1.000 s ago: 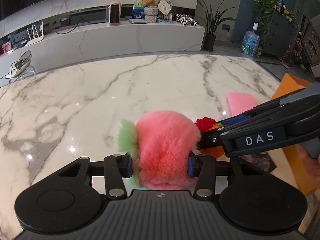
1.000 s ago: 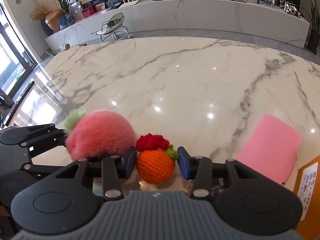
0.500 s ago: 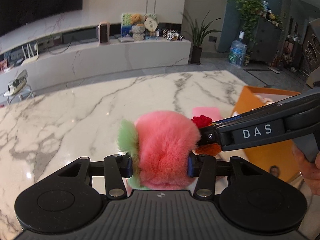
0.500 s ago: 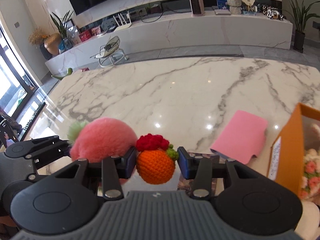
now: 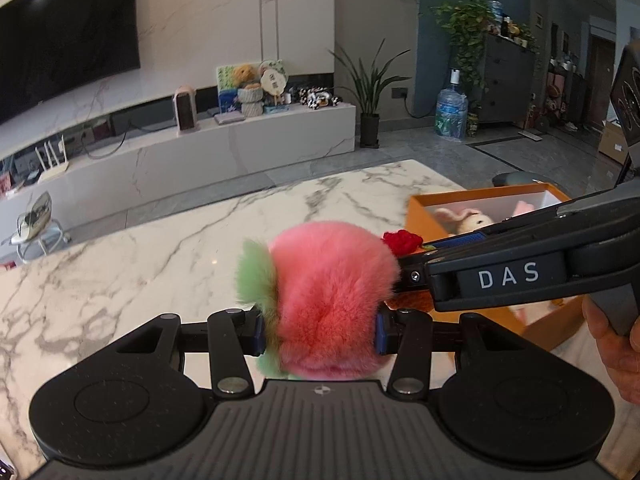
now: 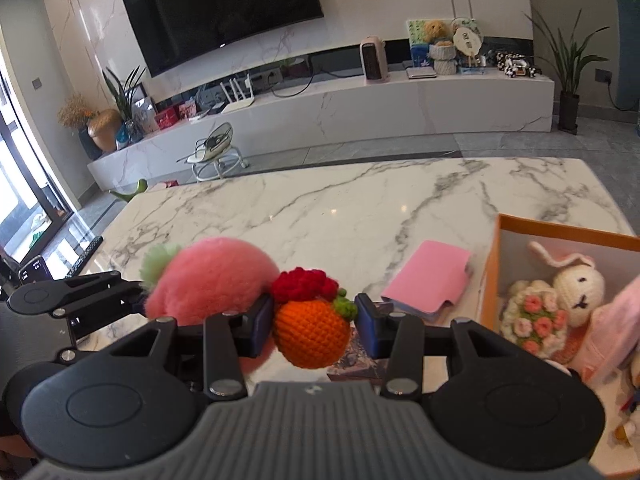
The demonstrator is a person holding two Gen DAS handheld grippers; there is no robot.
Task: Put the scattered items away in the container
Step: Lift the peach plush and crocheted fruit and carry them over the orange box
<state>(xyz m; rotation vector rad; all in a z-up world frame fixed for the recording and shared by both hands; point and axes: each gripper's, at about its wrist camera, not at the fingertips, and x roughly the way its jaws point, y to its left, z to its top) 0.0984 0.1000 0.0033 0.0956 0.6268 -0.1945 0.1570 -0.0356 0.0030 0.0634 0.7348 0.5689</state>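
Hidden and cut-off parts

The right gripper covers most of the orange box; the frame edge crops the box; a dark card lies mostly hidden.

Marble table, wall television, grey floor

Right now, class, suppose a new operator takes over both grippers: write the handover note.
Left gripper: shut on the pink fluffy peach toy, held above the marble table.
Right gripper: shut on the crocheted orange fruit, beside the peach and left of the orange box.
Done: a crocheted rabbit with a flower bouquet already lies in the box, along with other soft items.
Left: carry both toys over the box and release them inside. The pink card holder still lies on the table by the box; a dark printed item under the right gripper may need tidying too.
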